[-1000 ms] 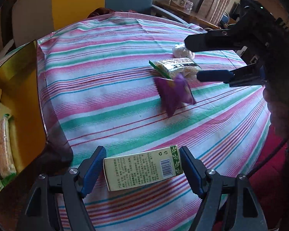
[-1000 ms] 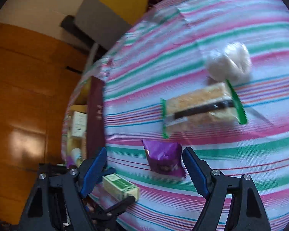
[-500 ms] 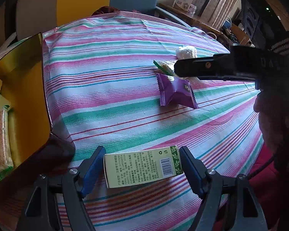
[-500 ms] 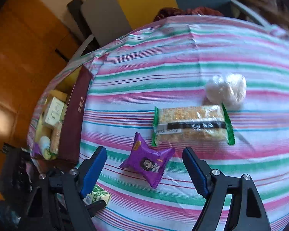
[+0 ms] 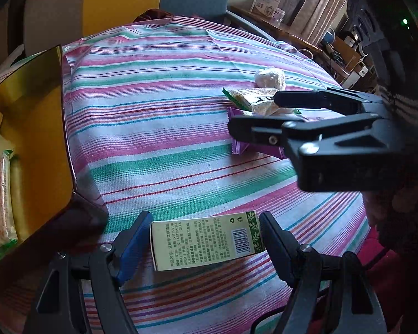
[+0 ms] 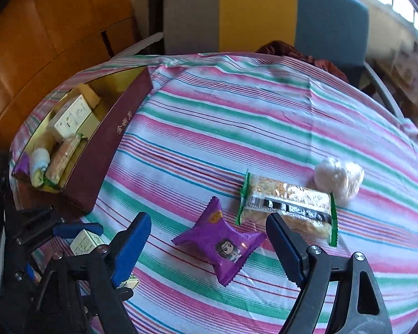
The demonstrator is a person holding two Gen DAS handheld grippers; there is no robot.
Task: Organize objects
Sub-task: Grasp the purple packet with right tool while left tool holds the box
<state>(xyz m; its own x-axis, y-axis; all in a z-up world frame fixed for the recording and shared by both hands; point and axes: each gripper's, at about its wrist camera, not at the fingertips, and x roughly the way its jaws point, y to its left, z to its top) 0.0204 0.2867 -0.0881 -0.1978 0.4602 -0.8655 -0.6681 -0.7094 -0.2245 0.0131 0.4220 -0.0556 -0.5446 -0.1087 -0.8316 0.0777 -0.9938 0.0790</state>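
Striped tablecloth (image 6: 237,128). Purple packet (image 6: 223,243) lies between my right gripper (image 6: 209,239) jaws, which have just been opening wide, untouched; long axis runs diagonally across them.

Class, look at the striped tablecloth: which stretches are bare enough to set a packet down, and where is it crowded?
The widest bare patch of tablecloth runs between the dark red box and the snack cluster, back to the chair. It is crowded where the purple packet, cereal bar and white bundle sit close together, and inside the box.
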